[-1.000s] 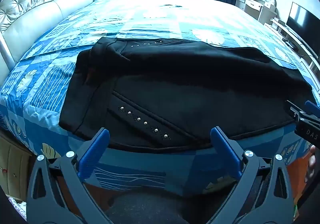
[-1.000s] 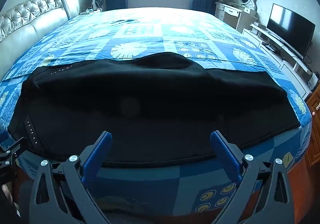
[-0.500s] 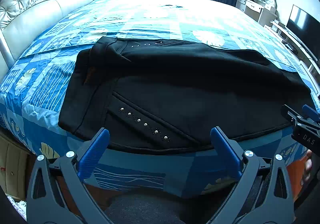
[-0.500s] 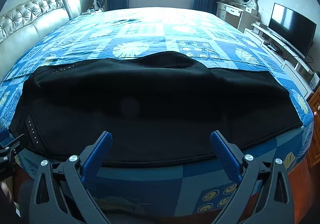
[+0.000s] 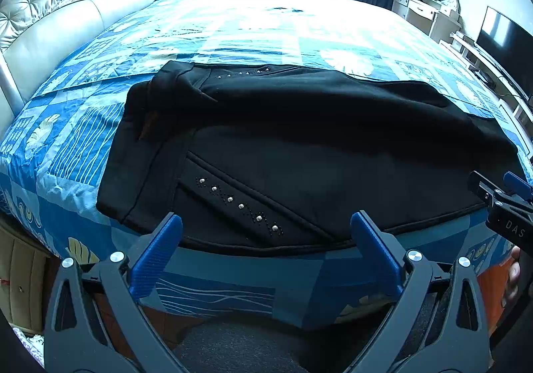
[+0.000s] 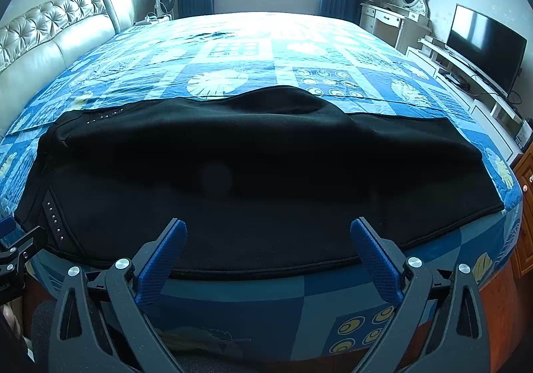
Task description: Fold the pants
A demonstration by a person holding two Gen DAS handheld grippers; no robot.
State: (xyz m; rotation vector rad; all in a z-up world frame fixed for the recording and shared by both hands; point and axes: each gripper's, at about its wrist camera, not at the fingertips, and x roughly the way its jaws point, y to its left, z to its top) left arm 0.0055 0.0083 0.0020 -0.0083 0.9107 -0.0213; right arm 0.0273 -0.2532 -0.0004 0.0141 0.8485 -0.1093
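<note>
The black pants (image 5: pixel 299 146) are lying spread across the near edge of the bed (image 5: pixel 266 33), on the blue patterned quilt (image 6: pixel 253 66), with the waistband end to the left and the leg ends reaching toward the right. One leg seems to be lying over the other along the length, though the dark cloth is hiding the layers and I cannot be sure.

Over the last second both views have been pulling slightly back and up: the pants are sitting a little smaller and lower in each view, and more quilt is showing beyond them. Neither gripper has closed in that time.

The left gripper (image 5: pixel 266 229) is hovering just off the near hem by the studded pocket seam (image 5: pixel 240 206), its jaws standing wide and holding nothing. The right gripper (image 6: pixel 266 233) is hovering off the near hem further right, jaws likewise wide and empty; its tip is also showing at the right edge of the left wrist view.

This reads as a pause for lining up, not a grasp. The next fold is not yet begun, and both grippers are needing to come forward onto the cloth edge.
</note>
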